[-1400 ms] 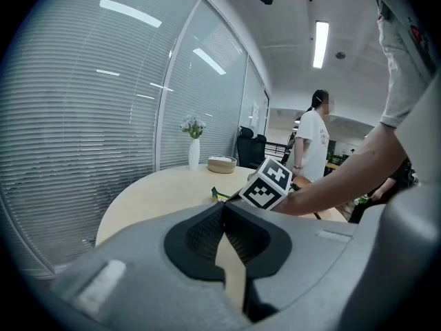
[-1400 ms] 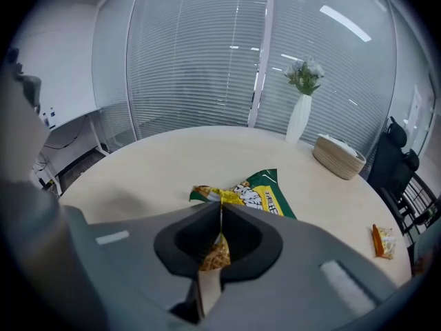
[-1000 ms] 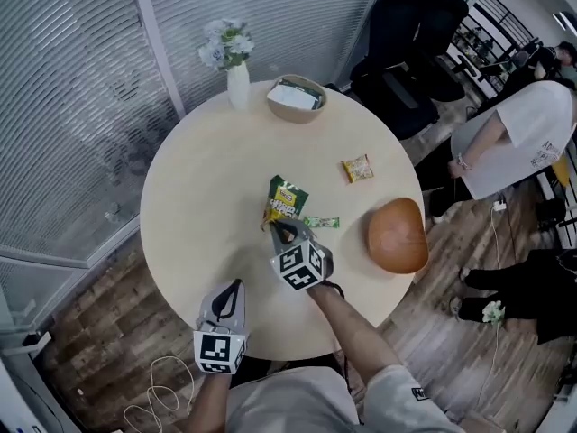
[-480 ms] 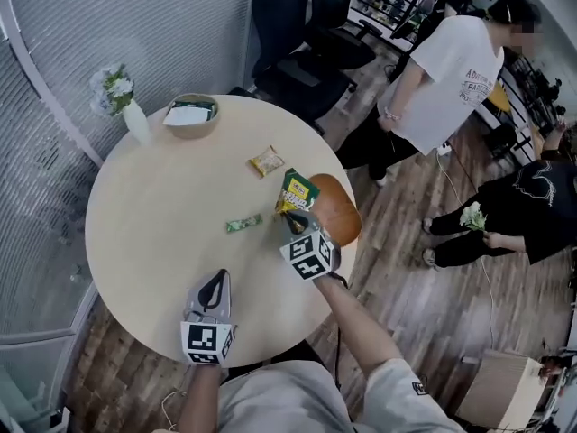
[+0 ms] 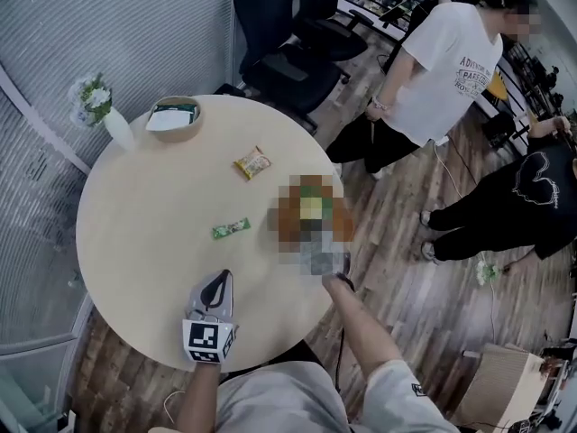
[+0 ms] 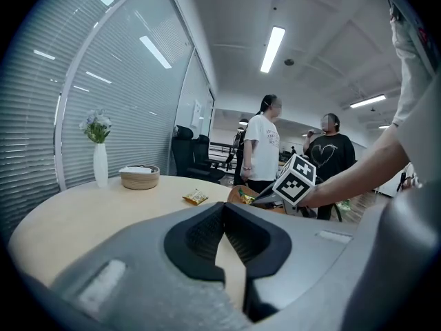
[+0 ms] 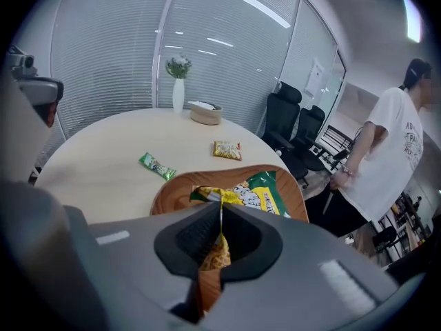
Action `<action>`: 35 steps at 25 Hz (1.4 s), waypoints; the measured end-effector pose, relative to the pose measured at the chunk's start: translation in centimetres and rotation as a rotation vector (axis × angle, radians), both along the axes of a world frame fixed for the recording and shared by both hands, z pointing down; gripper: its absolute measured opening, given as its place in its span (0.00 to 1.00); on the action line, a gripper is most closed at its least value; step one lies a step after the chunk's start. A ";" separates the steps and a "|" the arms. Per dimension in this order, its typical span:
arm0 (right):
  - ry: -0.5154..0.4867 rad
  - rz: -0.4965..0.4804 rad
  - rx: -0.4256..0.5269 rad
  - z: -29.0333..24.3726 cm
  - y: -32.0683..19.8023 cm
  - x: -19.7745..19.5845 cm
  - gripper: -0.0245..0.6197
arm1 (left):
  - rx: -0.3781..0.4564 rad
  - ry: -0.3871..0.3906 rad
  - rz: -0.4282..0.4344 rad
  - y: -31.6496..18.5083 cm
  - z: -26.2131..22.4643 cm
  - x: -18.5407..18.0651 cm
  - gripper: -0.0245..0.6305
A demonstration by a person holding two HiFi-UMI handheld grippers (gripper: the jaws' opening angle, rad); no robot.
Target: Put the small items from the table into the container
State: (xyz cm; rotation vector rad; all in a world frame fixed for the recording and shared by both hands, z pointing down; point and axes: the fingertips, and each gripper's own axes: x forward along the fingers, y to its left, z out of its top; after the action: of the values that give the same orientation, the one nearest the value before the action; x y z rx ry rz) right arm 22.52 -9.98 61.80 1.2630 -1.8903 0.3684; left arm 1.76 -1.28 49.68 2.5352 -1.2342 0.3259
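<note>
**Snack bag** (image 7: 265, 195): green and yellow foil pouch. We find it pinched by its crimped top seam in the right gripper (image 7: 221, 209), whose fingers (image 7: 189, 243) are closed fully on that seam. It hangs over the mouth of the bowl (image 7: 169, 197). We cannot tell whether its lower end touches the bowl's floor.
- Handling: we judge it light, soft and air-filled, with slick film and contents that would crush. The flat seam is the right hold, since a grip on the belly would slip or squash it.

**Bowl**: brown and shallow, at the right edge of the table (image 5: 144, 233). We take it to be the container. In the head view this spot is covered by a mosaic patch.

**Green bar** (image 5: 230, 229): slim wrapped stick lying flat near the table's middle, well apart from the bowl.
- Handling: we judge it light and fairly stiff. We would pinch it across its narrow width or at a sealed end.

**Yellow packet** (image 5: 253, 162): small flat sachet lying toward the far right edge.
- Handling: we judge it light and limp, so it is best taken by an edge seam.

**Left gripper** (image 6: 222, 212): over the near edge of the table. Its fingers (image 6: 200, 236) are pressed together with nothing between them.

**Basket** (image 5: 174, 120) and **vase** (image 5: 117, 126): at the far left edge. We do not count them among the small items.
</note>
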 end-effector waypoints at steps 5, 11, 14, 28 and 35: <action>-0.010 0.030 -0.052 2.1 -0.4 0.9 0.07 | -0.017 -0.006 -0.005 -0.4 0.8 0.4 0.03; -0.045 0.061 -0.007 1.6 -0.6 1.3 0.12 | -0.032 -0.005 -0.011 -0.6 1.5 0.2 0.03; -0.086 0.072 0.038 -0.3 -0.1 0.7 0.14 | -0.034 -0.005 -0.010 -0.5 1.5 0.0 0.03; -0.429 0.023 0.258 -8.8 4.4 -12.2 0.04 | -0.066 -0.014 -0.056 -0.3 3.4 -2.2 0.03; -0.462 -0.032 0.205 -7.5 6.5 -15.3 0.04 | -0.068 -0.030 -0.075 0.3 3.9 -3.1 0.03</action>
State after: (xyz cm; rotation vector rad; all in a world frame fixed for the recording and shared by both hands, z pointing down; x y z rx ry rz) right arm 7.20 -3.46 54.35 1.3637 -2.3859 0.4914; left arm -1.34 -0.93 53.58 2.4284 -1.3028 0.3831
